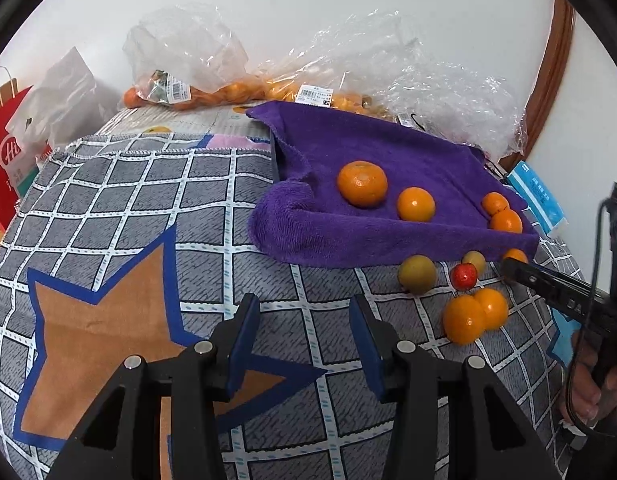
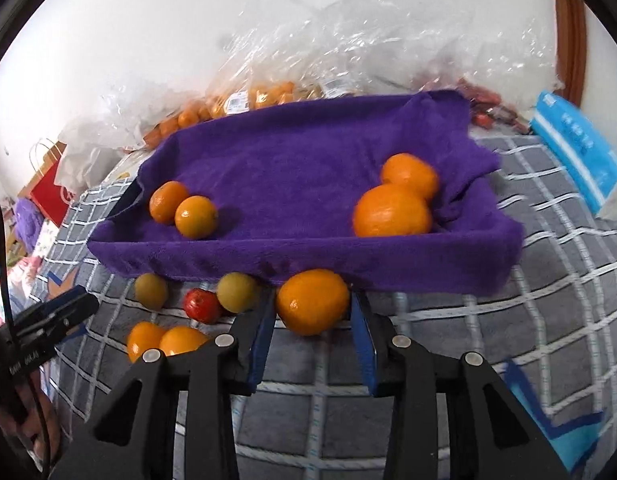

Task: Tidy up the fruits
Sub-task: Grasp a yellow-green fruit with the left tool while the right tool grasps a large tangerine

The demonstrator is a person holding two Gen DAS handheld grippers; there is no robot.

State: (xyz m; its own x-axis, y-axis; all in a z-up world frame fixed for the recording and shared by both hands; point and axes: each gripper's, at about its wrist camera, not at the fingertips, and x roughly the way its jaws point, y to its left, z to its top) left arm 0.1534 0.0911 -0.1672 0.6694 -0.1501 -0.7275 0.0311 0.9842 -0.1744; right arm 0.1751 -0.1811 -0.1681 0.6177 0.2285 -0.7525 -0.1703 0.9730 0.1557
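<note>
A tray lined with a purple towel [image 1: 348,232] [image 2: 292,160] holds several oranges, among them a big one [image 1: 362,183] and a front right one [image 2: 392,211]. In front of it on the cloth lie two yellow-green fruits [image 2: 237,292] [image 2: 150,290], a red fruit [image 2: 201,305] and two touching oranges [image 2: 164,340]. My right gripper [image 2: 312,316] is shut on an orange [image 2: 312,300] that rests on the cloth against the tray's front edge; its blue pads touch both sides. My left gripper [image 1: 302,320] is open over the cloth, nothing between its fingers, left of the loose fruit.
A grey checked cloth with an orange star [image 1: 108,320] covers the surface. Clear plastic bags of small oranges [image 1: 236,92] lie behind the tray by the wall. A red paper bag [image 1: 8,160] stands at the far left, a blue packet [image 2: 576,152] at the right.
</note>
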